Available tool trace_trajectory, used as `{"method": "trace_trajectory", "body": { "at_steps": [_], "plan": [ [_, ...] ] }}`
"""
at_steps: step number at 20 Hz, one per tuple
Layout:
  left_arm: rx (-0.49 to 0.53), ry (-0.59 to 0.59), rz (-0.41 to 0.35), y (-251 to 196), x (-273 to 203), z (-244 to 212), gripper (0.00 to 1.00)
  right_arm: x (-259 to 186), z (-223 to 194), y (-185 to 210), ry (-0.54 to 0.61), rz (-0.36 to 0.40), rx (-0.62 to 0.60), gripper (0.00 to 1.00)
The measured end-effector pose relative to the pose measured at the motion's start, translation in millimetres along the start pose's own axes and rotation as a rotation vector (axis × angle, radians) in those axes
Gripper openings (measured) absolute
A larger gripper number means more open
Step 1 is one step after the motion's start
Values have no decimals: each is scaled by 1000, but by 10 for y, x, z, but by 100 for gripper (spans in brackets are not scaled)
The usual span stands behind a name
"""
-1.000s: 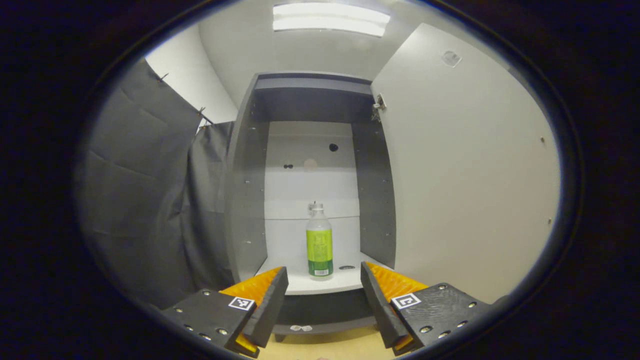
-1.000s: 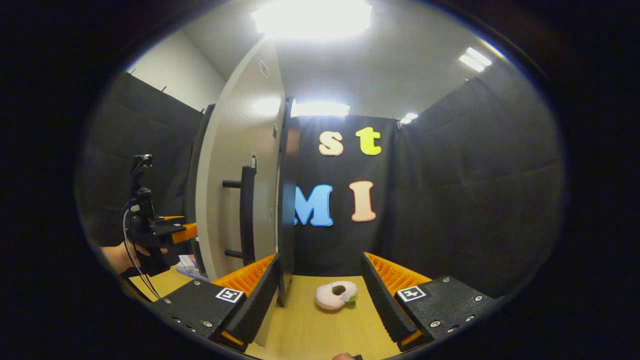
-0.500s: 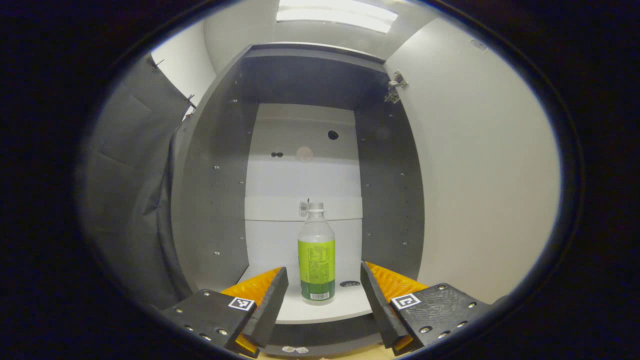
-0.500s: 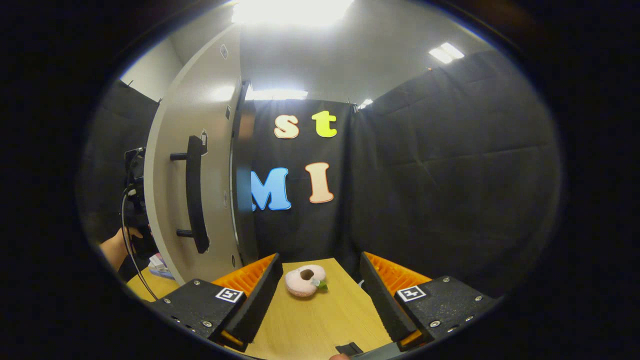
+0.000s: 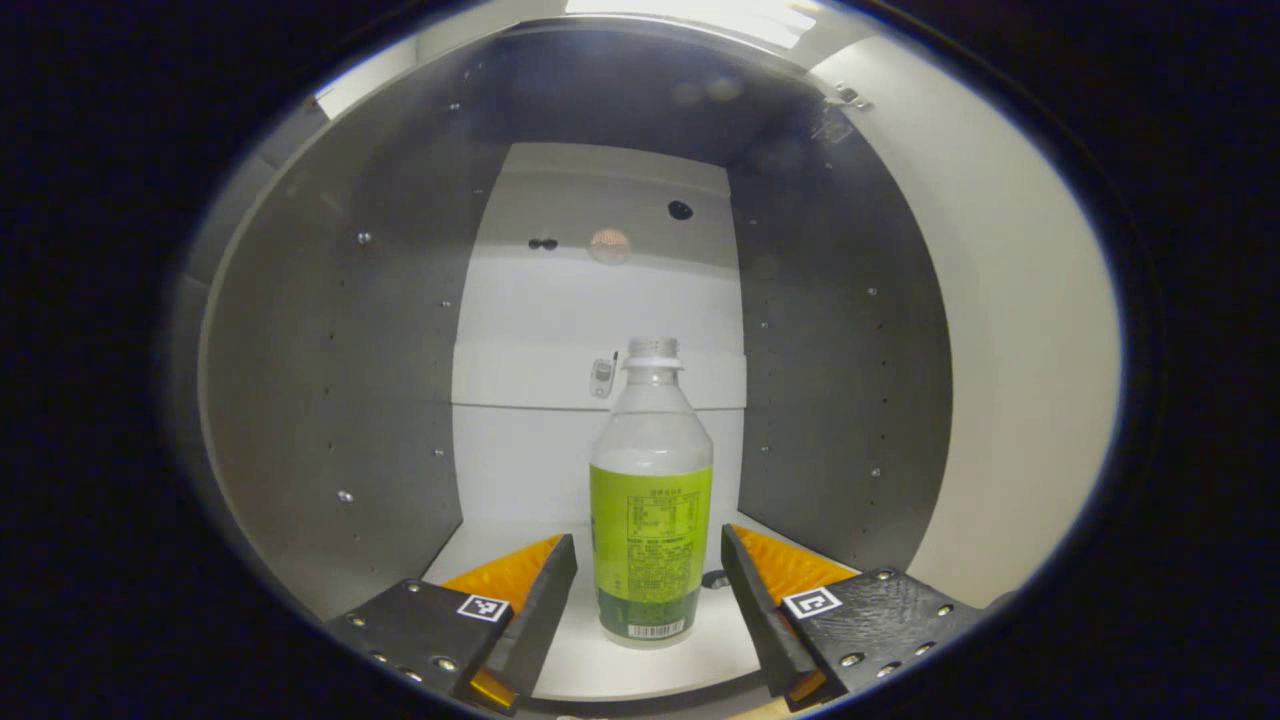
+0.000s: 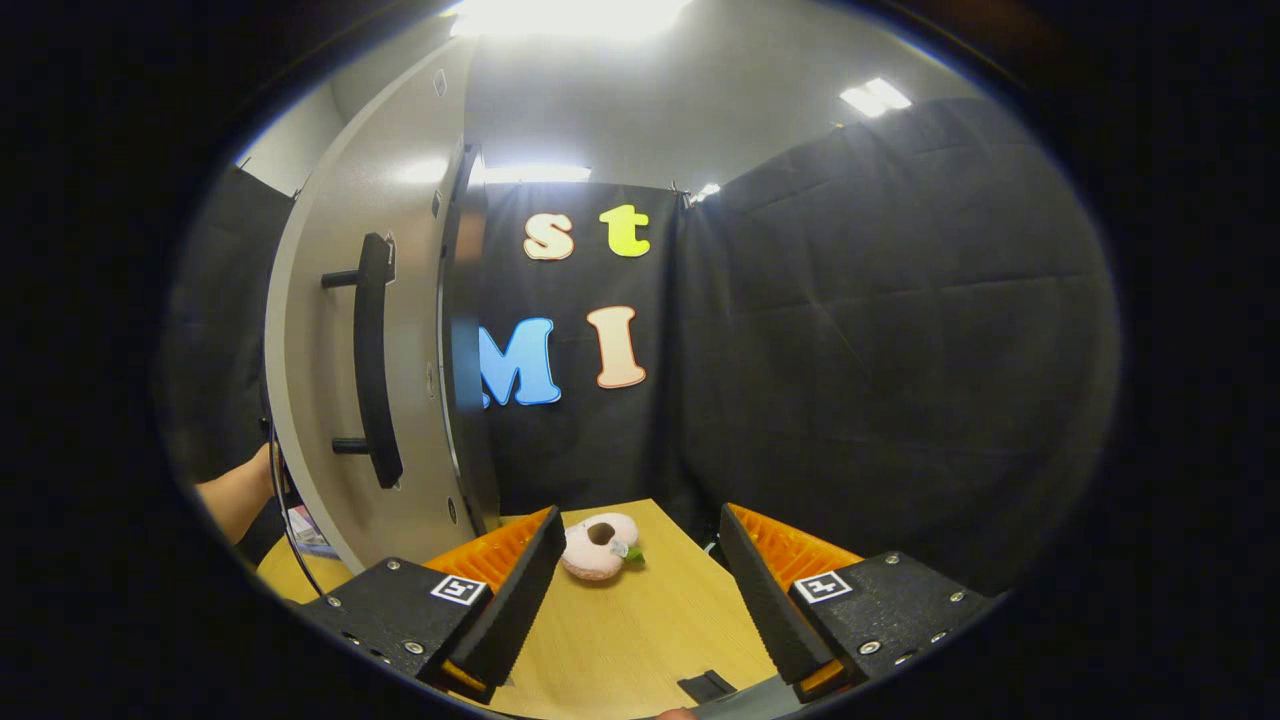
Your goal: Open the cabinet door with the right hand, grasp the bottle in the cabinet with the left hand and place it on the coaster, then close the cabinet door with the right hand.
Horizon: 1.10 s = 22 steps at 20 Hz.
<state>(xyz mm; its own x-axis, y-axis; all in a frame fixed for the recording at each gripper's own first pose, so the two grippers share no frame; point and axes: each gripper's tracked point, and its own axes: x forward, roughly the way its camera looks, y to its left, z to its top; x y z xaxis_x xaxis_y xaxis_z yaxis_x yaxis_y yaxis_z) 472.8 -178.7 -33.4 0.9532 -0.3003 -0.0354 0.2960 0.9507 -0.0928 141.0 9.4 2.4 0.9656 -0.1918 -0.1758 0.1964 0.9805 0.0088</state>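
Green-label bottle [image 5: 651,520] btwn wide-open left gripper [image 5: 648,590] jaws, untouched.

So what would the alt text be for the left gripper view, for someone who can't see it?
A clear bottle with a green label stands upright on the white floor of an open cabinet, right ahead of the open left gripper, whose two fingers sit on either side of it without touching. The cabinet door is swung open at right.
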Motion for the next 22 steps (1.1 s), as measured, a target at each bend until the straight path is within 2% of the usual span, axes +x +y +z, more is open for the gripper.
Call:
{"method": "trace_trajectory", "body": {
  "at_steps": [1, 2, 4, 7, 9, 10, 11, 12, 14, 15, 20, 21, 22],
  "plan": [
    [-3, -7, 3, 20, 60, 14, 79, -1, 8, -5, 3, 2, -1, 96],
    [7, -18, 15, 56, 93, 43, 83, 7, 15, 17, 4, 6, -2, 95],
    [46, -26, 7, 19, 175, 78, 83, 13, 4, 49, 7, 19, -4, 96],
    [95, -10, -11, -62, 146, 95, 68, -9, -10, 44, 9, 35, 0, 96],
    [86, -9, -16, -78, 65, 144, 68, -9, -20, 39, 9, 48, 5, 96],
    [73, -20, -14, -92, -26, 199, 72, 2, -24, 24, 9, 53, 8, 96],
    [63, -29, -12, -101, -130, 243, 68, 1, -10, 8, 9, 61, 11, 96],
    [56, -37, -8, -99, -266, 276, 72, 7, -24, 10, 11, 70, 15, 96],
    [44, -49, 0, -72, -450, 344, 63, 2, -11, -10, 11, 90, 21, 96],
    [39, -52, 7, -52, -546, 363, 68, -5, -7, -19, 10, 100, 23, 96],
    [37, -81, 46, 0, -1063, 454, 68, 15, 3, -20, 9, 157, 18, 96],
    [40, -89, 54, -5, -1168, 476, 72, 6, 5, -25, 10, 170, 19, 96],
    [40, -95, 60, -6, -1279, 470, 68, 14, -11, -20, 12, 183, 21, 96]
  ]
}}
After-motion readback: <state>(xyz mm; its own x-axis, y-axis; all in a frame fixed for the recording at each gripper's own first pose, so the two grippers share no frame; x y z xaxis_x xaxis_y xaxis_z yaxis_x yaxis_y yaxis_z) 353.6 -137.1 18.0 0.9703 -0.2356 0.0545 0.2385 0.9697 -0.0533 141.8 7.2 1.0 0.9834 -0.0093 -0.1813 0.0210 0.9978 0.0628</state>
